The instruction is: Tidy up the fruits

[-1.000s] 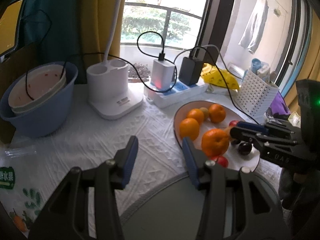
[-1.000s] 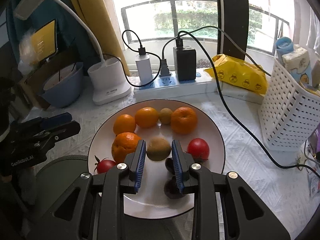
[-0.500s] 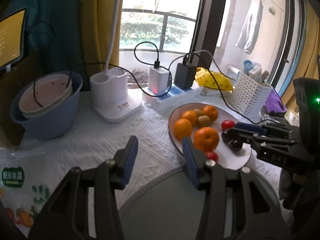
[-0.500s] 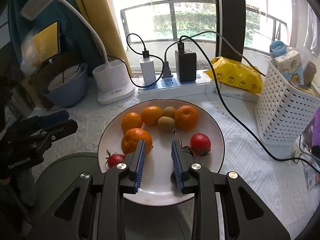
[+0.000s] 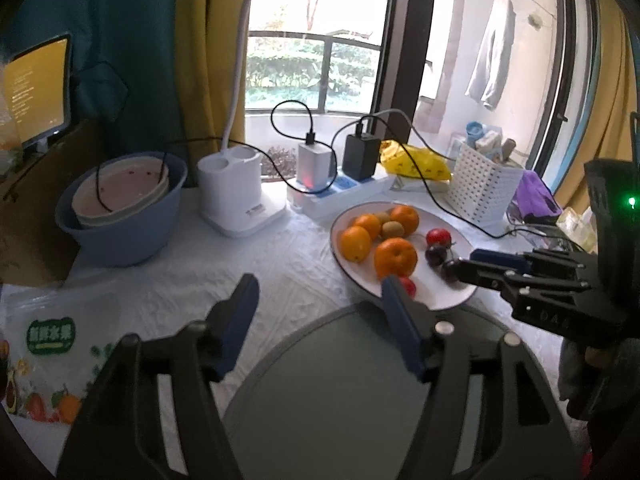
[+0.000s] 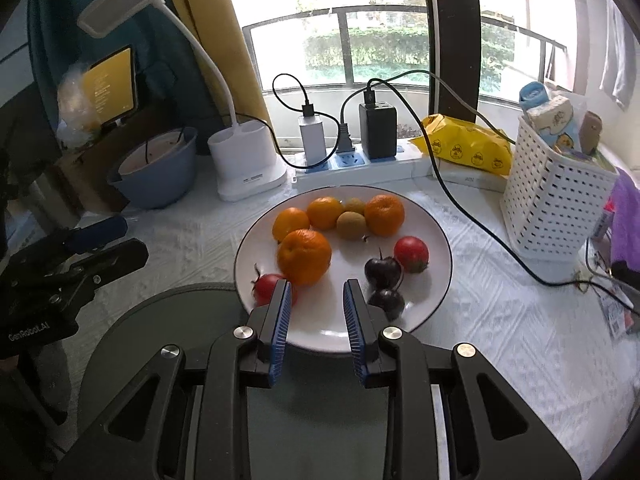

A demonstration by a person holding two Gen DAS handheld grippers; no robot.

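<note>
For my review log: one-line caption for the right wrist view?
Right gripper, shut and empty, over a white plate of oranges, kiwis, tomatoes and dark fruits.

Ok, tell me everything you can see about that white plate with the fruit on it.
The white plate is round and shallow with a thin dark rim, glossy like ceramic. It sits flat on the white textured cloth, its near edge over a grey round mat. On it lie four oranges, two kiwis, two red tomatoes and two dark fruits. Neither gripper touches it.

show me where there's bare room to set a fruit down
Free: the grey plate nearest the grippers, and the cloth between the blue bowl and white plate. Crowded: the white plate's far half and the power strip row.
</note>
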